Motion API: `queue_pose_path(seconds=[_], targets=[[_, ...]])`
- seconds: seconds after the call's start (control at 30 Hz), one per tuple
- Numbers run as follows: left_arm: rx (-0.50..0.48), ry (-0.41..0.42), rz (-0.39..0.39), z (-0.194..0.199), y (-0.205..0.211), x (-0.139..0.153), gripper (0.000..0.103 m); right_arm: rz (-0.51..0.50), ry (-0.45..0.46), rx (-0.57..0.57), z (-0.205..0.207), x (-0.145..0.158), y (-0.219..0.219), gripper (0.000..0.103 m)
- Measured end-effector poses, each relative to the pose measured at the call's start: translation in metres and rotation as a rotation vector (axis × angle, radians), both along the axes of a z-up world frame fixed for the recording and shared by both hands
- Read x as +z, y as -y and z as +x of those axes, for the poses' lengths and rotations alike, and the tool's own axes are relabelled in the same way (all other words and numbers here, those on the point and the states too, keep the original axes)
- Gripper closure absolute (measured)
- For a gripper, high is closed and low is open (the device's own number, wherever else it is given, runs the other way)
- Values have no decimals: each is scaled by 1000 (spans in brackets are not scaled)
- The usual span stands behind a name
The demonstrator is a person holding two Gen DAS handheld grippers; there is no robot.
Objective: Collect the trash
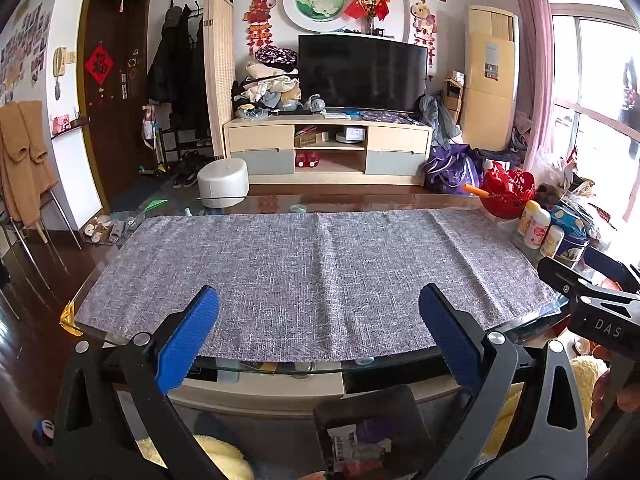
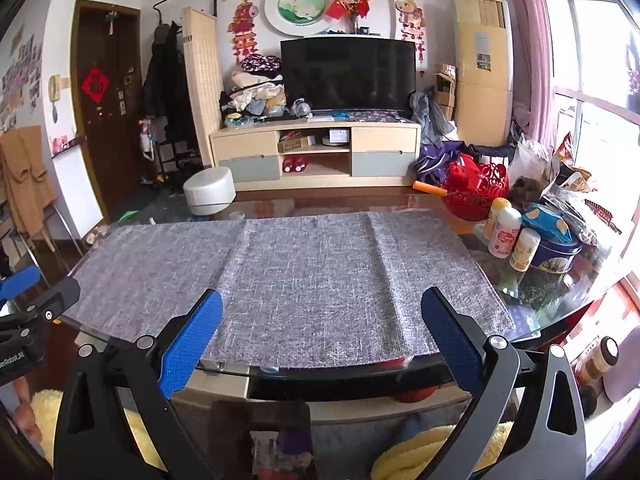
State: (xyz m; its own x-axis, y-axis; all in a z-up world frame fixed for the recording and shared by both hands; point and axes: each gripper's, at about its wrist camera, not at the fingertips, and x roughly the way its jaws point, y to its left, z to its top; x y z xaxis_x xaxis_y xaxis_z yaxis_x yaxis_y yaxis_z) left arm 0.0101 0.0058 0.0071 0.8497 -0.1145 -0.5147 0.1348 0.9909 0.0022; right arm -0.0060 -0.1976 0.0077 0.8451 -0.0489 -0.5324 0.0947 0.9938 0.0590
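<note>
Both the left gripper point(image 1: 319, 304) and right gripper point(image 2: 322, 308) hover at the bench's point(image 1: 280, 202) near edge, jaws spread and empty. Below that edge, a dark bin point(image 1: 372, 412) holds wrappers point(image 1: 352, 446), clearest in the left view. Only the right view shows jars point(image 2: 600, 360) beneath the right corner.

I see the trash sitting in a dark bin point(image 1: 368, 412) below the near edge of the glass table point(image 1: 280, 364), low in my left view. Inside lies a crumpled heap of wrappers point(image 1: 360, 446): a white one with a barcode, something purple, a bit of red. In my right view the same bin point(image 2: 260, 416) shows its dark rim, the wrappers point(image 2: 280, 452) blurred inside.
</note>
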Motion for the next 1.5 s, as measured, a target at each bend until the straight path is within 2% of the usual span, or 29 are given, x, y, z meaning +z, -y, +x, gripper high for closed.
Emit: queue_pose_path(seconds=[1.5], targets=[[9, 14, -11, -7, 0, 10, 8, 3, 6, 5, -3, 2, -1, 3]])
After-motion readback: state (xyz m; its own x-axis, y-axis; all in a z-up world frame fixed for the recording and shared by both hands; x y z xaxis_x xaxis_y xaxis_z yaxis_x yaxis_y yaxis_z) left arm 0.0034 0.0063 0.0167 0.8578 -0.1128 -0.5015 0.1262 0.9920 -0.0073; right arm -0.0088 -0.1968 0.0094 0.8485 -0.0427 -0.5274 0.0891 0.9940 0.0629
